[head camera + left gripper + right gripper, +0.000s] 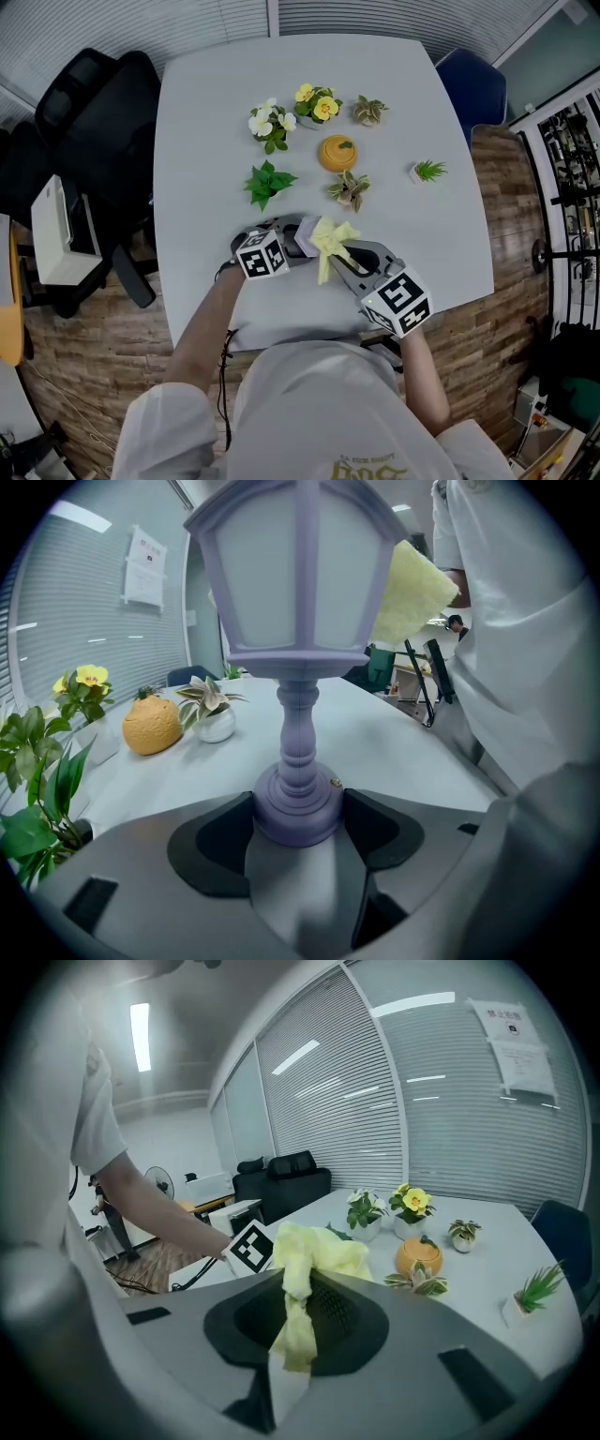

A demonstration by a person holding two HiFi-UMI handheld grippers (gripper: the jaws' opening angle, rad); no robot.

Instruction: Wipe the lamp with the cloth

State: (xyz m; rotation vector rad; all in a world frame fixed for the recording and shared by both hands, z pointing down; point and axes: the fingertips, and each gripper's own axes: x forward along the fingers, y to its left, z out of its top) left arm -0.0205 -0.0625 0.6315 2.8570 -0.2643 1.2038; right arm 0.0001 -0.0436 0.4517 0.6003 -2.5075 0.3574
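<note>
The left gripper (298,819) is clamping the lamp (298,621) by its round base (lavender, like the shade), while the right gripper (298,1321) is pinching the yellow cloth (309,1260) just beside the lamp's shade.

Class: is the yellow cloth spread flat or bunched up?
Bunched: the cloth hangs crumpled, pinched in the right hand-held gripper.

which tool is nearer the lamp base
Left. The left tool is shut on the lamp base; the right tool holds the cloth up by the shade.
</note>
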